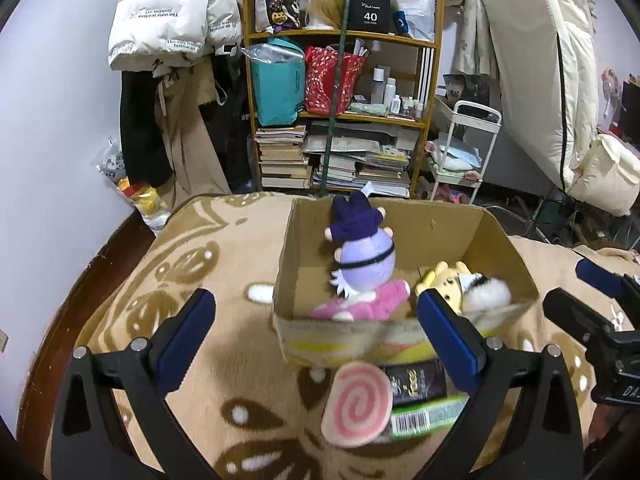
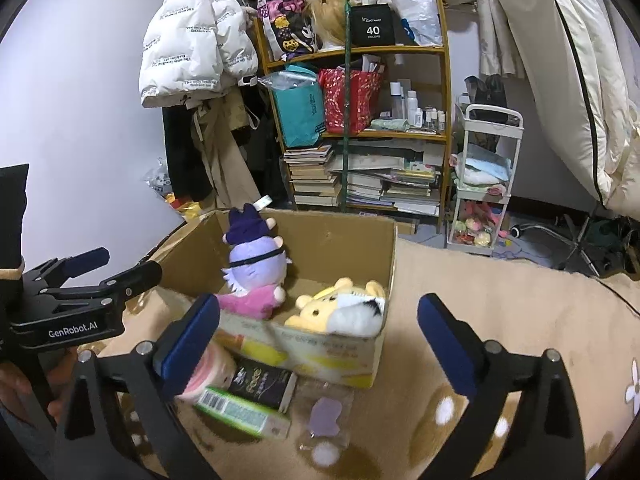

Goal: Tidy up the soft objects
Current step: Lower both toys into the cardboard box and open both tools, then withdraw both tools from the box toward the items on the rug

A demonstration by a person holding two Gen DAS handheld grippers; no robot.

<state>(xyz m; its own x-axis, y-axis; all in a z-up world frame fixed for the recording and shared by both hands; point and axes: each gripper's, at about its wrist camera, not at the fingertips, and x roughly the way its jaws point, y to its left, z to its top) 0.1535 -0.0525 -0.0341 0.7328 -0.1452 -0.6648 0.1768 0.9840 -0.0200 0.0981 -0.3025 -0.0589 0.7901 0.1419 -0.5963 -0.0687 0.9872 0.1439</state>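
Observation:
A cardboard box (image 1: 502, 240) (image 2: 344, 240) stands on a tan patterned blanket (image 1: 208, 272). Inside it sit a purple-headed plush doll in pink clothes (image 1: 366, 264) (image 2: 256, 268) and a yellow plush with white fur (image 1: 460, 280) (image 2: 336, 312). A round pink swirl cushion (image 1: 356, 404) (image 2: 210, 372) lies in front of the box. My left gripper (image 1: 316, 328) is open and empty, above and just behind the swirl cushion. My right gripper (image 2: 320, 340) is open and empty in front of the box. Each gripper shows at the edge of the other's view.
A black packet (image 1: 418, 384) (image 2: 264, 384), a green box (image 1: 428, 420) (image 2: 244, 416) and a clear bag with a purple shape (image 2: 326, 416) lie by the cushion. Behind the bed stand a cluttered bookshelf (image 1: 340, 112), a white trolley (image 2: 480, 184) and hanging coats.

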